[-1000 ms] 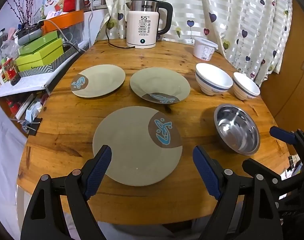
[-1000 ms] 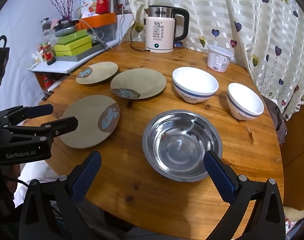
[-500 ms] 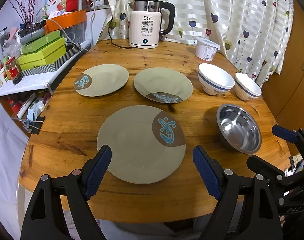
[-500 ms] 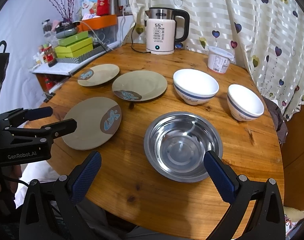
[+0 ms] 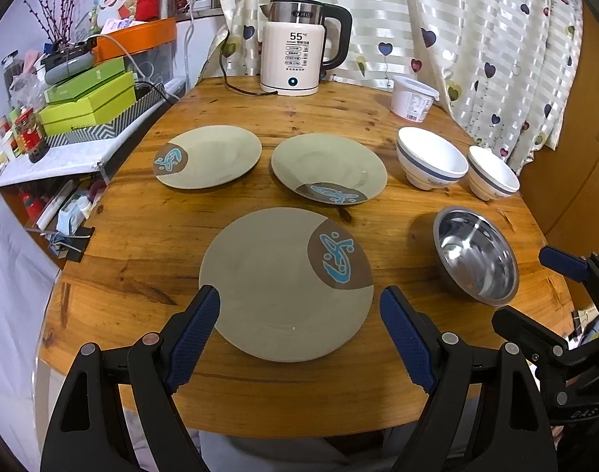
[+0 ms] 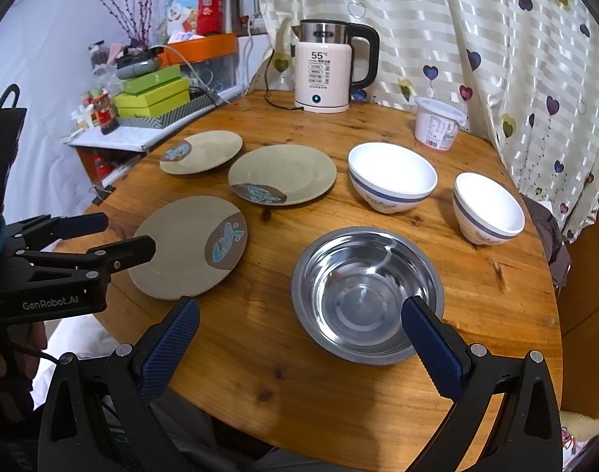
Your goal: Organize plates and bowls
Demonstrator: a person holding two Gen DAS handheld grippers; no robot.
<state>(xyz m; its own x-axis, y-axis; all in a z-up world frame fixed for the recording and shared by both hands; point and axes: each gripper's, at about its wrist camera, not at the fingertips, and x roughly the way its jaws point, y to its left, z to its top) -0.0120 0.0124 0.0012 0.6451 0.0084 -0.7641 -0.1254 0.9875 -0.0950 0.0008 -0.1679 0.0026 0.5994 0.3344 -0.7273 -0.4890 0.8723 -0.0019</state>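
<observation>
Left gripper (image 5: 299, 334): jaws spread wide and grasping nothing, hanging over the near edge of the table (image 5: 260, 405).
Right gripper (image 6: 299, 350): jaws likewise wide apart and empty, low over the near side of the table.
Big plate (image 5: 285, 283): lies flat straight ahead of the left jaws, its near rim between the two blue pads, not touched as far as I can tell.
Far-left plate (image 5: 209, 155): flat on the table well beyond the left jaws, off to their left.
Middle plate (image 5: 328, 167): flat beyond the big plate, ahead of the left jaws, apart from both other plates.
Steel bowl (image 6: 366, 295): upright just ahead of the right jaws; its near rim sits by the right-hand pad, with the left-hand pad well clear of it.
Big white bowl (image 6: 391, 177): upright beyond the steel bowl, ahead of the right jaws.
Small white bowl (image 6: 488, 208): upright to the right of the big white bowl, beyond the right-hand pad, near but not touching its neighbour.
Done: nothing that shows; no plate rests on another and no bowl sits inside another.
Left: judging by the layout, the whole job — three plates to stack and three bowls to nest.
Step in hand: probably an opening approach, the left side lined up on the big plate and the right side on the steel bowl.
Other things: a kettle (image 5: 299, 59) and a white tub (image 5: 413, 96) stand at the far edge, away from both jaws.
</observation>
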